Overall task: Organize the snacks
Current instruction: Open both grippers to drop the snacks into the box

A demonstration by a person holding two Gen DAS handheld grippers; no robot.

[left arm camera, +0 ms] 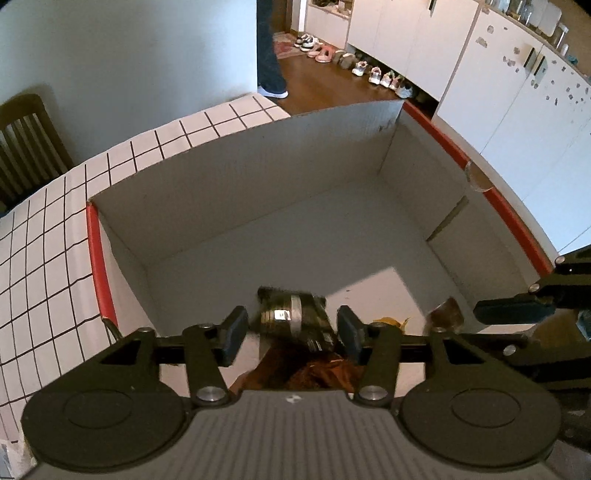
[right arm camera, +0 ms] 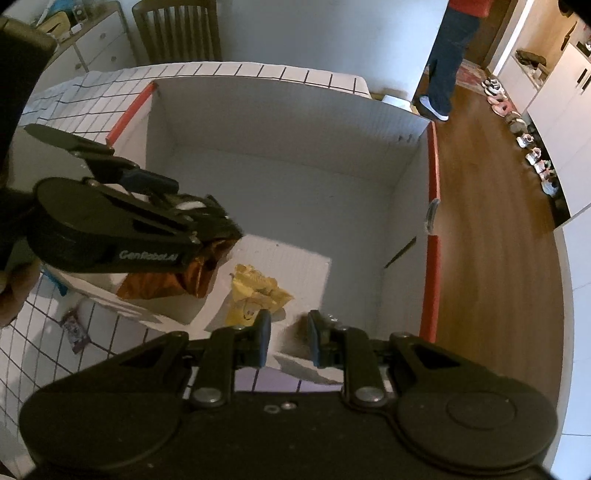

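A white cardboard box (left arm camera: 258,166) with red edges stands on the grid-patterned table. My left gripper (left arm camera: 291,326) hangs over its near corner, pointing steeply down. A dark snack packet (left arm camera: 288,312) with a silver band and brown foil body (right arm camera: 166,282) sits between the jaws; a gap shows beside the left pad (left arm camera: 236,330), so the grip is open. My right gripper (right arm camera: 288,328) hovers just right of it, jaws narrowly apart with nothing between them. A yellow snack packet (right arm camera: 255,291) lies on the box floor just beyond its left fingertip.
A small purple packet (right arm camera: 75,330) lies on the tablecloth (right arm camera: 44,354) outside the box. A wooden chair (right arm camera: 177,29) stands behind the table. A person's legs (right arm camera: 447,55) are on the wooden floor, with shoes (right arm camera: 532,147) lined along white cabinets.
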